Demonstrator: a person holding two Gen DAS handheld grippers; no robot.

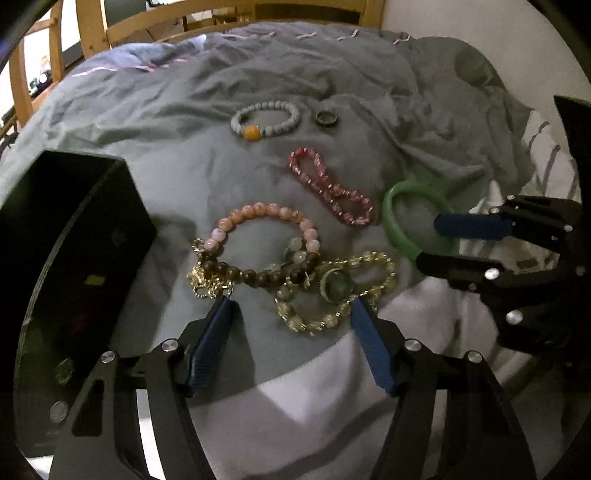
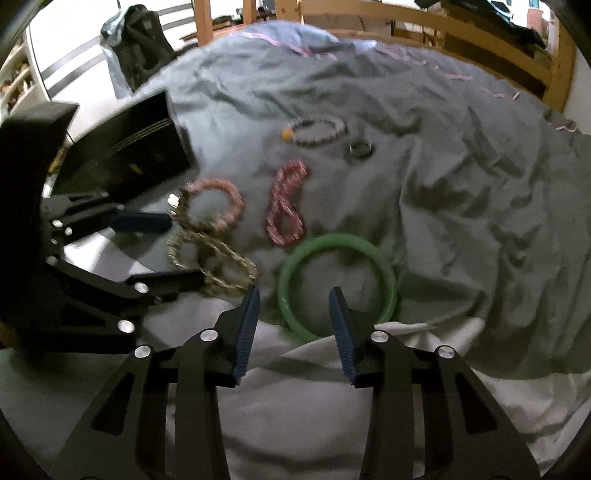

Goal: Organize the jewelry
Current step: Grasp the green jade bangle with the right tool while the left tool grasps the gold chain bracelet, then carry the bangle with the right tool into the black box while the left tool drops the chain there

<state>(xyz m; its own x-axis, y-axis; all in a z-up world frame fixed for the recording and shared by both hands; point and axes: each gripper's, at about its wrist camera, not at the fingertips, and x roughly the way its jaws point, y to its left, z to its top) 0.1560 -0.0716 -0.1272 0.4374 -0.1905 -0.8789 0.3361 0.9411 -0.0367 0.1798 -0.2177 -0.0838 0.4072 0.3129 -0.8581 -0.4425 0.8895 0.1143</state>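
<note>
A green bangle (image 2: 332, 240) lies on the grey duvet (image 2: 461, 184). My right gripper (image 2: 294, 291) stands open astride its near rim, one pad inside the ring and one outside, neither pressing. The left wrist view shows the same right gripper (image 1: 428, 242) over the bangle (image 1: 389, 218). My left gripper (image 1: 291, 301) is open over a tangled pile: a yellow crystal bracelet (image 1: 384, 266), a brown bead bracelet (image 1: 258, 277), a gold chain (image 1: 203, 280) and a pink bead bracelet (image 1: 258, 210). Nothing is gripped. From the right wrist, the left gripper (image 2: 184, 248) is at the left.
A red twisted bracelet (image 1: 328, 188), a grey bead bracelet (image 1: 266, 114) with one orange bead and a dark ring (image 1: 327, 118) lie farther back. A black box (image 1: 74, 221) stands open at the left. White sheet (image 1: 295, 387) shows in front. A wooden bed frame (image 2: 424, 22) runs behind.
</note>
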